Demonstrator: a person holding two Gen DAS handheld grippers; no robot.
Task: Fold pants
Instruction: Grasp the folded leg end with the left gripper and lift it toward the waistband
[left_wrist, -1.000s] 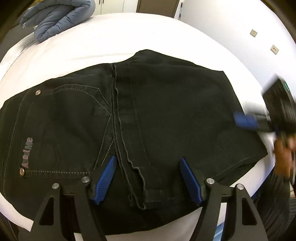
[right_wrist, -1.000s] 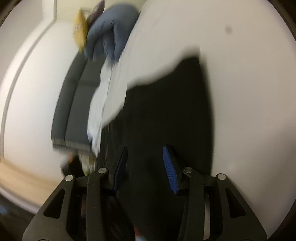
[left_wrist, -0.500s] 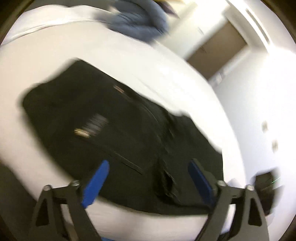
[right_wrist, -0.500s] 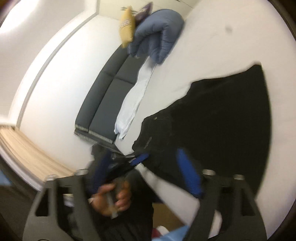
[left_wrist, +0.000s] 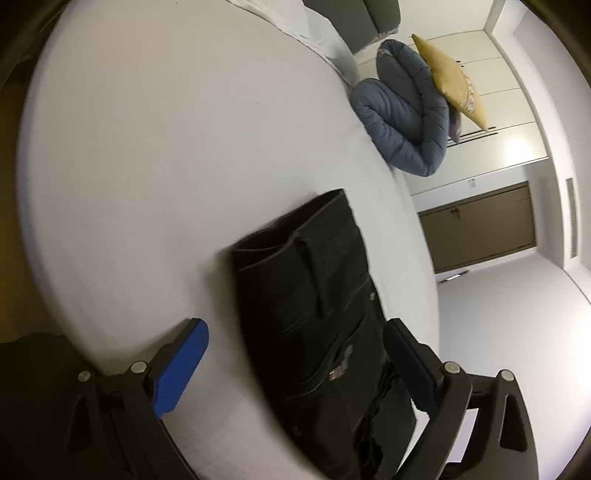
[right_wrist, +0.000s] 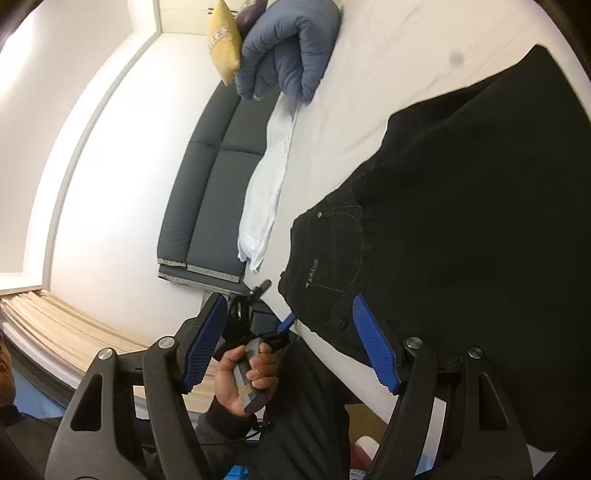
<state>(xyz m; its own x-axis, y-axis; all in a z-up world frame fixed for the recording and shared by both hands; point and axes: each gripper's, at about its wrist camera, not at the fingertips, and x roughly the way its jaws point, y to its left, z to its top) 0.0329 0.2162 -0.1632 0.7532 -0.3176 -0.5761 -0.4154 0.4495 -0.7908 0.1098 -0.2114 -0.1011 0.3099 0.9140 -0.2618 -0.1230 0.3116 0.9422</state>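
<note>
Left wrist view: left gripper (left_wrist: 295, 354) is wide apart, holding nothing. Blue pads (left_wrist: 181, 373) straddle the pants (left_wrist: 310, 314) from above; contact can't be told, the frame is motion-blurred. The pants are black denim, already folded into a long narrow stack, lying on the white bed (left_wrist: 166, 147) near its right edge, with the near end running under the gripper. A layered fold edge shows at the far end. A blue duvet (left_wrist: 402, 122) and yellow pillow (left_wrist: 450, 81) sit at the bed's far corner.

Right wrist view: right gripper (right_wrist: 291, 347) is also spread wide and empty. It hangs off the bed's (right_wrist: 369, 92) near edge, with one pad over the pants (right_wrist: 480, 206) and the other over the floor side. The pocket with rivet and logo lies close to that edge. The left gripper (right_wrist: 284, 325) shows small at the edge just beside the pants' corner, held by the left hand (right_wrist: 243, 376).

Handling, as a judgement: denim is heavy for cloth, limp but thick, and it grips well. Stacked layers will slide against each other and sag if lifted from one point. Best to pinch all layers at the two corners of one short end, near the waistband or thick seams, one gripper per corner, then carry that end over. A mid-panel pinch would likely catch only the top layer.
</note>
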